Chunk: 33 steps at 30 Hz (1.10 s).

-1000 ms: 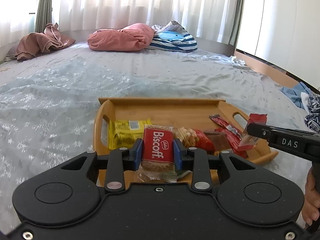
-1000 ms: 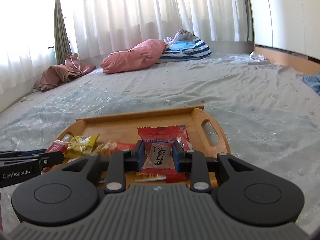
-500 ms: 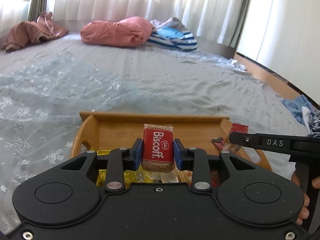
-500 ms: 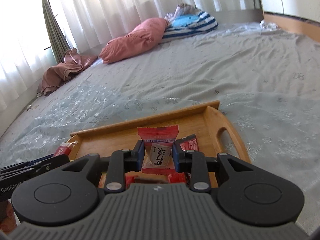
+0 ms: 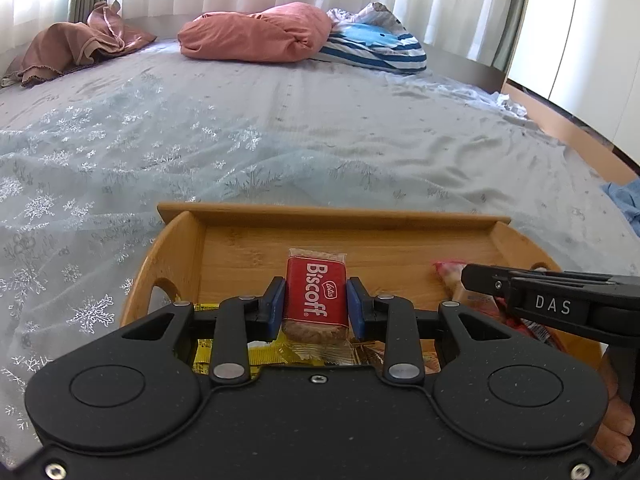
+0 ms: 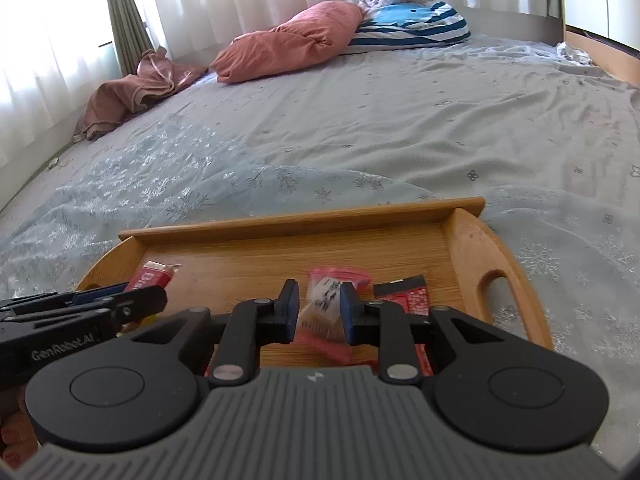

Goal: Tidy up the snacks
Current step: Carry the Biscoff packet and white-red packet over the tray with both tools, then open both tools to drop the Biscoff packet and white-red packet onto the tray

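Cookie time on the bed [image 5: 280, 140]: the left hand-held gripper [image 5: 316, 308] squeezes a red Biscoff cookie pack [image 5: 316, 294] between its blue pads, low in the middle of the left wrist frame. A second ago yellow and red snacks filled the wooden tray [image 5: 340, 218] behind it; now bare wood shows there. The right hand-held gripper [image 6: 319, 312] pinches a red candy packet [image 6: 326, 308], and its jaws have just been closing a little on it. The packet looks more squashed and tilted than before. A red snack bar [image 6: 404, 296] lies just right of it.
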Each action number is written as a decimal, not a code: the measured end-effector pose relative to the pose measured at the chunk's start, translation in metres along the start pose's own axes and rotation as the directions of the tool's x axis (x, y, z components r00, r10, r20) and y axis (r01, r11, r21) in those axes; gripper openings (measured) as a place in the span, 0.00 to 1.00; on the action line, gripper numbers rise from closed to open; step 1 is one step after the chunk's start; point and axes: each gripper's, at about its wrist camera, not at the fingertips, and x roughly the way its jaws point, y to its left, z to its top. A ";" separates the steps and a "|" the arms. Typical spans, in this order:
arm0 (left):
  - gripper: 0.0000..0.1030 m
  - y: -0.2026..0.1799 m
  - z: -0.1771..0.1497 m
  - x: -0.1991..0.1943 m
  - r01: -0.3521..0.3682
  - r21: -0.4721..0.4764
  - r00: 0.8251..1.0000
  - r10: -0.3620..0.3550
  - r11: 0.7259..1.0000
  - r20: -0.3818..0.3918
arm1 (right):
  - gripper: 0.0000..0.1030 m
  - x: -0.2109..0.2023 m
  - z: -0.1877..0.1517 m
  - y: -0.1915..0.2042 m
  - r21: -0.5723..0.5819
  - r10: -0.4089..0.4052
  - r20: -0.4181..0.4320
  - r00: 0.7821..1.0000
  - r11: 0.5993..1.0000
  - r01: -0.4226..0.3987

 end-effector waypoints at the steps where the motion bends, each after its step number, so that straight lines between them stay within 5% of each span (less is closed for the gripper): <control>1: 0.29 0.000 -0.001 0.001 -0.001 0.002 1.000 0.001 1.000 -0.002 | 0.28 0.001 0.000 0.001 -0.001 0.000 0.000 1.000 1.000 0.000; 18: 0.30 -0.004 -0.006 0.004 -0.027 0.021 0.999 0.027 0.999 -0.027 | 0.30 -0.007 -0.003 -0.004 0.021 0.005 0.005 1.000 1.000 -0.006; 24: 0.52 -0.004 -0.005 -0.015 -0.037 0.025 0.999 0.037 0.999 -0.008 | 0.46 -0.022 -0.006 -0.005 0.015 0.000 0.025 1.000 1.000 0.000; 28: 0.75 -0.004 -0.007 -0.034 -0.018 0.021 1.000 0.018 1.000 0.008 | 0.53 -0.034 -0.008 -0.008 0.025 -0.007 0.033 0.999 1.000 0.006; 33: 0.82 -0.008 -0.013 -0.063 0.003 0.039 0.999 -0.005 0.999 0.033 | 0.64 -0.054 -0.015 -0.014 0.043 0.003 0.040 0.999 0.999 -0.005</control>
